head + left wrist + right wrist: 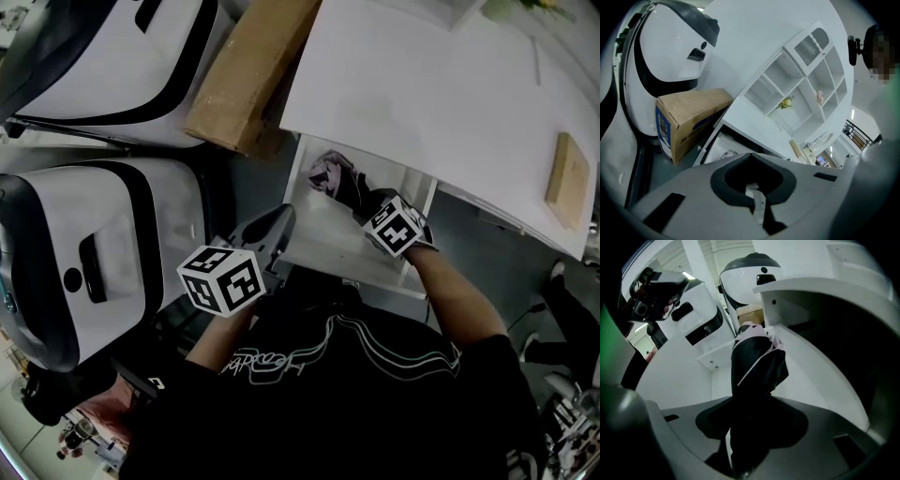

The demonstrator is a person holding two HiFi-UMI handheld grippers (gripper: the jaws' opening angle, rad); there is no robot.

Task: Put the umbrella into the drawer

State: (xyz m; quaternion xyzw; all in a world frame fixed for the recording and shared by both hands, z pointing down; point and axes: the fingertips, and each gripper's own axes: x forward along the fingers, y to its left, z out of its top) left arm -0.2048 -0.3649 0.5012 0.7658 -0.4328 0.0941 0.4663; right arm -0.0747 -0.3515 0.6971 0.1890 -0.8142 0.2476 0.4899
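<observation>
The folded umbrella [330,176], black with pink trim, hangs tip-down over the far end of the open white drawer [323,239] under the desk. My right gripper [361,199] is shut on it from the right and points steeply down. In the right gripper view the umbrella [757,366] rises from between the jaws of the right gripper [754,401] into the drawer [806,371], and its handle end is hidden by them. My left gripper [275,225] sits at the drawer's near left corner, shut and holding nothing. The left gripper [751,157] looks over the drawer [717,146].
The white desk [441,103] overhangs the drawer's far part, with a wooden block [567,178] on it. A cardboard box [248,80] leans at the desk's left edge. Two large white-and-black machines [94,253] stand close on the left. A white shelf unit [806,79] stands behind.
</observation>
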